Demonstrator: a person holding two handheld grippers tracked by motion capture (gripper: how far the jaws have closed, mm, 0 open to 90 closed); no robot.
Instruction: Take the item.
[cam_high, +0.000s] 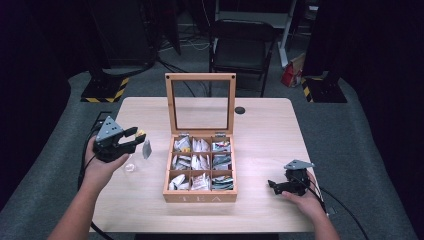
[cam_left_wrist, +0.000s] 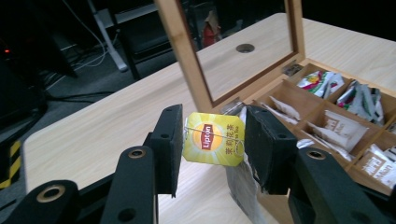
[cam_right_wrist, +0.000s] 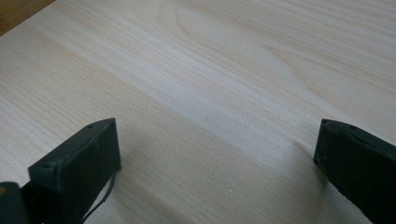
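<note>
My left gripper (cam_high: 136, 138) hovers left of the wooden tea box (cam_high: 200, 196), shut on a yellow Lipton tag (cam_left_wrist: 214, 138). In the left gripper view the tag spans the gap between the two jaws of that gripper (cam_left_wrist: 212, 135). A grey tea bag (cam_high: 146, 149) dangles from the tag by its string, above the table. The box stands with its glass lid (cam_high: 200, 102) upright, and its compartments hold several tea packets (cam_left_wrist: 341, 126). My right gripper (cam_high: 273, 185) rests low near the table's front right, open, with nothing but bare wood between its jaws (cam_right_wrist: 215, 144).
A small clear scrap (cam_high: 129, 167) lies on the light wooden table (cam_high: 260, 130) under my left hand. A round cable hole (cam_high: 240, 110) sits behind the box. A black chair (cam_high: 242, 47) stands beyond the table's far edge.
</note>
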